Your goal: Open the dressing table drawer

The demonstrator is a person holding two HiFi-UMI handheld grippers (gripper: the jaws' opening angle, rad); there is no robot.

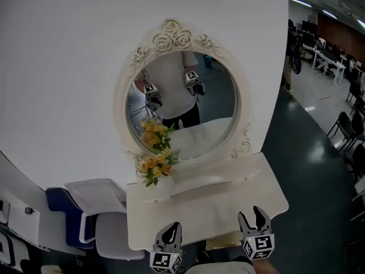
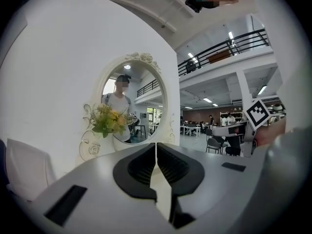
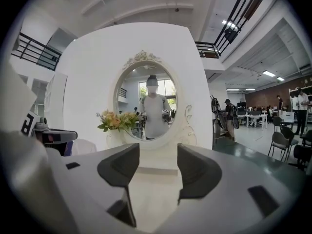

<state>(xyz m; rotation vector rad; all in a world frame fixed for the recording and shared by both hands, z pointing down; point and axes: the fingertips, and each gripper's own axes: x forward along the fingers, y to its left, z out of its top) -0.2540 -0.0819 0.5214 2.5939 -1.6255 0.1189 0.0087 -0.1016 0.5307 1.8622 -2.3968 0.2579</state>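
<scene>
Cream-white painted wood forms the dressing desk, which carries an oval mirror and a yellow flower bunch. Its drawer should sit under the front edge at the lower middle of the head view, between the claws, but the top hides it and no handle shows clearly. Jaws of the left claw are together and empty; the right claw stands apart, empty. The drawer is likely light and stiff: grip a central knob and pull straight.
</scene>
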